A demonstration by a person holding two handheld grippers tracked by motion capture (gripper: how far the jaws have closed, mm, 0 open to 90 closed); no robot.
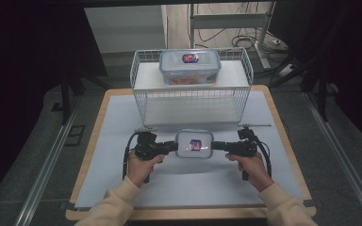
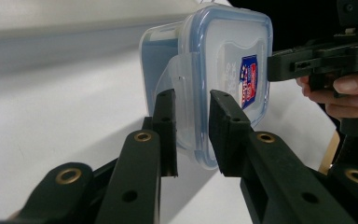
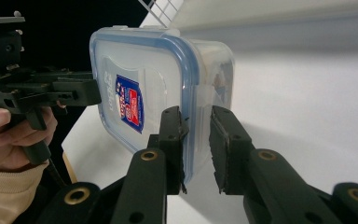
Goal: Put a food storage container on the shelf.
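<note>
my left gripper (image 1: 172, 148) pinching small lidded box (image 1: 194, 144) at 9 o'clock end, right gripper (image 1: 218, 146) pinching 3 o'clock end (wire basket (image 1: 191, 101) at 12).

White-topped table (image 1: 122, 141) — wire rack (image 1: 143, 101) stands on it.

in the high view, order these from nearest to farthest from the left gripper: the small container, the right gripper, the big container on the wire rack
From the left gripper:
1. small container, gripped at its left end, between the two grippers.
2. right gripper, clamped on that container's opposite, right end.
3. big container, farthest, up on the wire rack at the table's far side.
</note>
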